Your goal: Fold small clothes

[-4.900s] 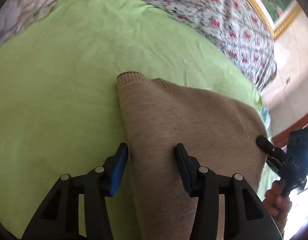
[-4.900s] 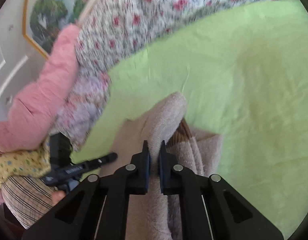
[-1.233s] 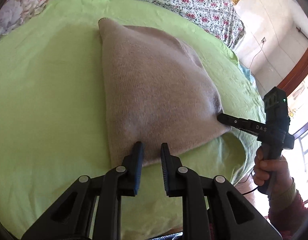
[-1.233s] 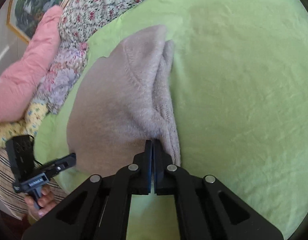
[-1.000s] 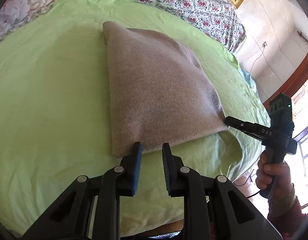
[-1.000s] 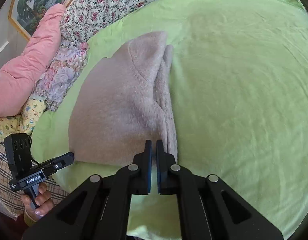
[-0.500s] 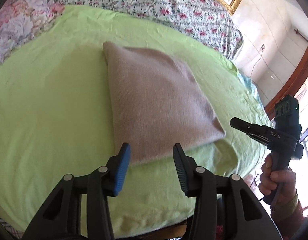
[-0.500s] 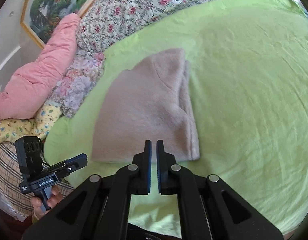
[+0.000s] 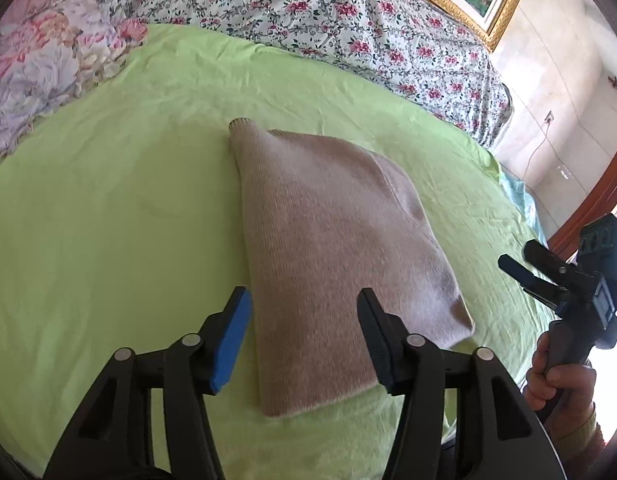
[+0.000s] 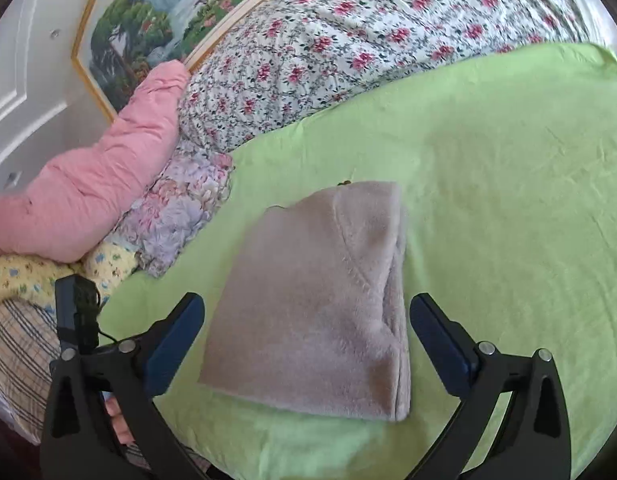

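We are lifting both grippers, left gripper [image 9: 304, 334] and right gripper [image 10: 306, 334], jaws just opening and holding nothing, off the folded sweater [image 10: 320, 300] lying at twelve o'clock on the green sheet [image 10: 508, 200], best raised straight up so no finger drags the fold.

The sweater [image 10: 312, 304] is plain beige, the sheet [image 10: 508, 184] light green, the quilt [image 10: 348, 48] white with pink-red flowers, the pillow [image 10: 100, 184] pink, another cloth [image 10: 12, 344] checked beige and blue, and the fingers [image 9: 232, 336] black with blue pads.
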`<control>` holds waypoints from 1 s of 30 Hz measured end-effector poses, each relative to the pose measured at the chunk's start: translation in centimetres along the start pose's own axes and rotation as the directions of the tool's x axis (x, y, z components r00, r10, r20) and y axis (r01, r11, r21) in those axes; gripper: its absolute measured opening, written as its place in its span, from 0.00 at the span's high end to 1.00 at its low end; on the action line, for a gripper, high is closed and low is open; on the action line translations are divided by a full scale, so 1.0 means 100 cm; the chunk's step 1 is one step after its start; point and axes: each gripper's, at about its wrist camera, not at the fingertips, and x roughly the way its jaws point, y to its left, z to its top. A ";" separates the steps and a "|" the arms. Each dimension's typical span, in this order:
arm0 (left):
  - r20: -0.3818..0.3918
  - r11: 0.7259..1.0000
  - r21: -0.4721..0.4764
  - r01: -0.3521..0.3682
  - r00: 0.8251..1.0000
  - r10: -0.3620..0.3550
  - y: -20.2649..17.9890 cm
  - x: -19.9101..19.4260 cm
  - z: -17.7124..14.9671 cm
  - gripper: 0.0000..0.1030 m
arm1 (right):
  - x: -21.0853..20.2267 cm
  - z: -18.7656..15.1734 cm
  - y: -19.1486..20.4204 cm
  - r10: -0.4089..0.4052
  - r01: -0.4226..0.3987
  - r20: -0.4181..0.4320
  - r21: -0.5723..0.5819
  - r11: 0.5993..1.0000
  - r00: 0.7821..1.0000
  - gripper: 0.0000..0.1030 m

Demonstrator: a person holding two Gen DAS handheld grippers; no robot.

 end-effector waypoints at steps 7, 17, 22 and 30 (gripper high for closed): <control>-0.015 0.999 -0.015 -0.030 0.999 0.030 0.003 0.012 0.013 0.42 | 0.026 0.014 -0.013 -0.029 0.029 -0.059 0.003 1.000 0.998 0.02; 0.006 0.967 0.105 -0.231 0.973 0.232 -0.019 0.001 -0.024 0.21 | 0.013 -0.011 0.016 -0.115 0.101 -0.087 -0.159 0.982 0.989 0.02; -0.007 0.937 0.126 -0.325 0.944 0.329 -0.018 -0.007 -0.047 0.20 | -0.003 -0.033 0.036 -0.179 0.153 -0.072 -0.271 0.950 0.981 0.02; 0.011 0.909 0.144 -0.391 0.919 0.394 -0.020 -0.019 -0.061 0.19 | -0.031 -0.060 0.054 -0.109 0.122 0.056 -0.327 0.937 0.992 0.00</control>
